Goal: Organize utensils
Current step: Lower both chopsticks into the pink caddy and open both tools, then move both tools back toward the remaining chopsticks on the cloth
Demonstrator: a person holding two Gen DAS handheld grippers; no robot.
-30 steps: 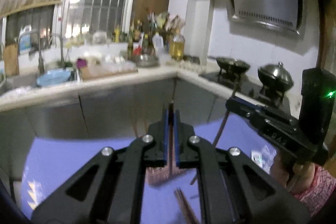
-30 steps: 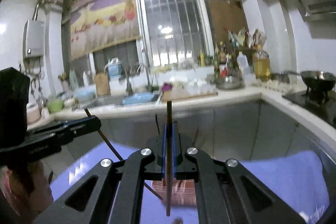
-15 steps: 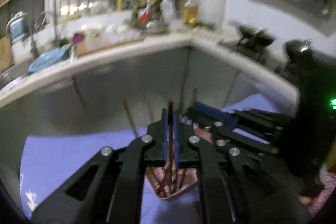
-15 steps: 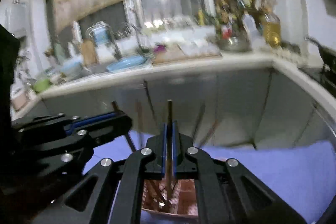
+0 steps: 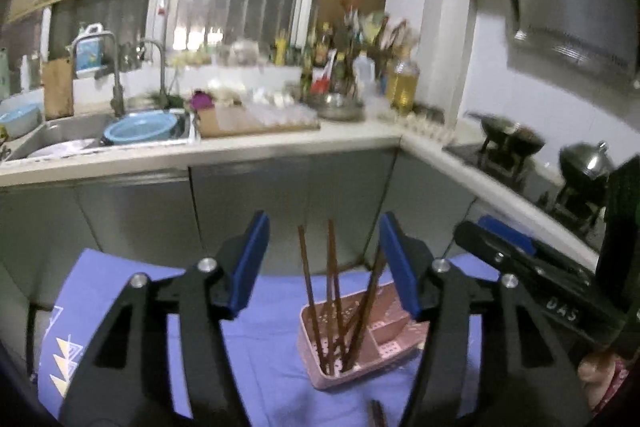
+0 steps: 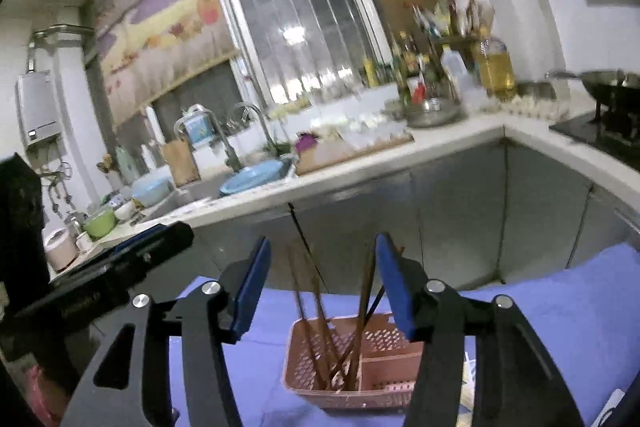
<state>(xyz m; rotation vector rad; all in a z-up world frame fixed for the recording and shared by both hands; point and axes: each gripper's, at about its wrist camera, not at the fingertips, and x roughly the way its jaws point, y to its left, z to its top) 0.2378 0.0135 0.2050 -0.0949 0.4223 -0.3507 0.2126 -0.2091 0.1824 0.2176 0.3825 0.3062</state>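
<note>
A pink perforated utensil basket (image 5: 384, 355) (image 6: 384, 347) stands on the blue cloth (image 5: 260, 339) (image 6: 260, 355). Several brown chopsticks (image 5: 332, 291) (image 6: 316, 311) lean upright in its larger compartment. My left gripper (image 5: 324, 251) hovers just above and in front of the basket, its jaws opening with nothing pressed between the blue pads. My right gripper (image 6: 320, 271) does the same over the basket, jaws opening, chopstick tops showing loose between the pads. Each gripper shows at the edge of the other's view, the right gripper (image 5: 532, 271) to the right and the left gripper (image 6: 100, 279) to the left.
A kitchen counter (image 5: 280, 143) with a sink, a blue basin (image 5: 140, 129), a cutting board and bottles runs behind. Woks sit on the stove (image 5: 512, 143) at right. More chopstick ends (image 5: 378, 413) lie on the cloth near the front edge.
Both grippers dipped toward the basket holding a chopstick each, then their jaws parted; the chopsticks now stand in the basket, free of the pads.
</note>
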